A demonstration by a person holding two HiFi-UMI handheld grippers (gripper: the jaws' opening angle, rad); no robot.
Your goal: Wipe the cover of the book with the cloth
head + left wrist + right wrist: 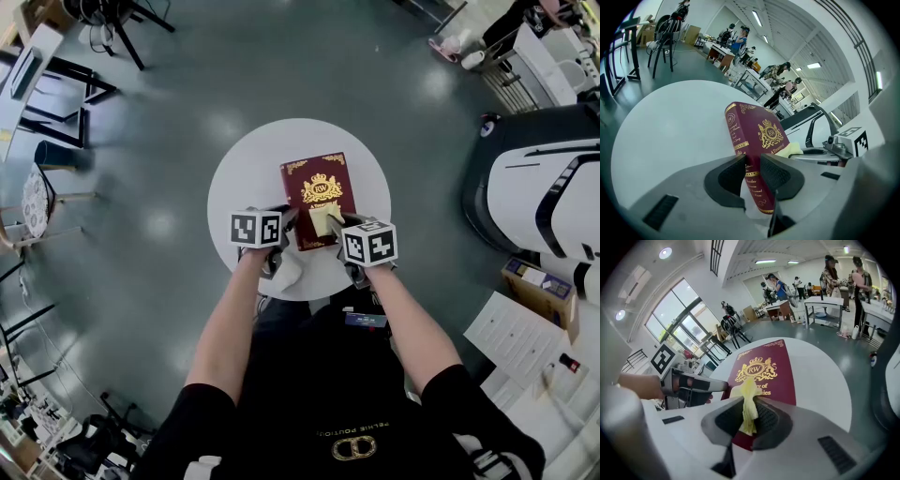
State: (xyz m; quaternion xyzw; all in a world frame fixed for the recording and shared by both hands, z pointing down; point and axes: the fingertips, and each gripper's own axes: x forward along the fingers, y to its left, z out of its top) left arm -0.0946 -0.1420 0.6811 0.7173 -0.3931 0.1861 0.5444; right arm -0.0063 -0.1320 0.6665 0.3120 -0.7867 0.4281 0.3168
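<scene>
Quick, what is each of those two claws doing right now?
Left gripper: closed on the book, at its spine edge.
Right gripper: closed on the cloth.

Head view, centre frame: bare left forearm (225, 323) & bare right forearm (412, 323) stretch up-frame from black short sleeves, converging. At their tips, left white plastic gripper (287, 228) w/ marker cube, angled down, jaws clamped on spine edge of dark red gold-printed book (761, 133); right white plastic gripper (335, 228), angled likewise, jaws pinching pale yellow cloth (748, 401).
</scene>
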